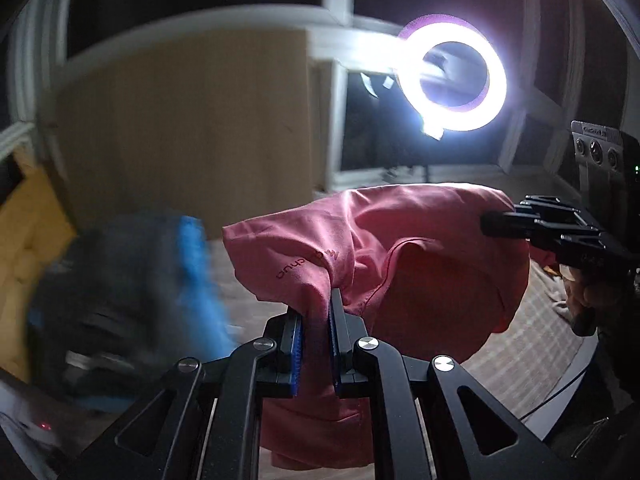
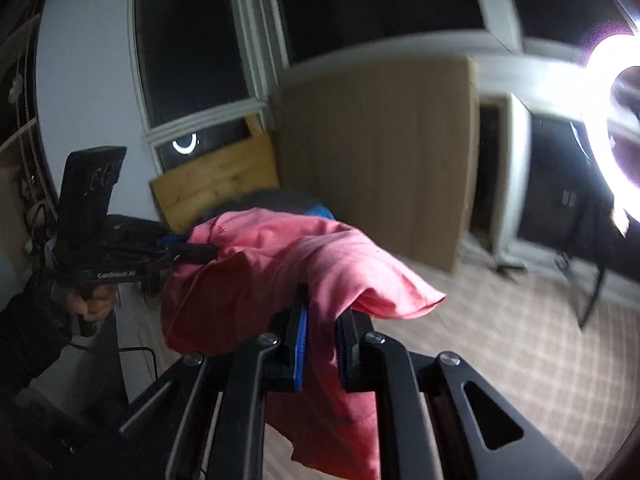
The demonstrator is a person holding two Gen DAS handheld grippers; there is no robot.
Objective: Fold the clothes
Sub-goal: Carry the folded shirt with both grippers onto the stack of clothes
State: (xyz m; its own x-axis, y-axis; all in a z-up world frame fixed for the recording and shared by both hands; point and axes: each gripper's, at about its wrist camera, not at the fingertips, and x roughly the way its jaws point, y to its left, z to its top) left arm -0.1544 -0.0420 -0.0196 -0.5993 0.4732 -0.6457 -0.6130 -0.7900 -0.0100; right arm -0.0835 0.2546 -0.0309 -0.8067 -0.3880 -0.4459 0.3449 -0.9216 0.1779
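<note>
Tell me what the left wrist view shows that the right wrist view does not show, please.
Only the left wrist view shows the whole ring light, printed lettering on the shirt, and a blurred dark and blue bundle.

Only the right wrist view shows the ring light's small reflection in a dark window pane and a dark stand on the floor.

Both show the pink shirt held up, the left claw and right claw each shut on it, and a tan board.

A home room at night, white-framed dark windows (image 2: 188, 60), ring light (image 1: 452, 76) beside them, patterned carpet (image 2: 520, 344) below, wooden boards (image 2: 216, 184) leaning under the windows
</note>
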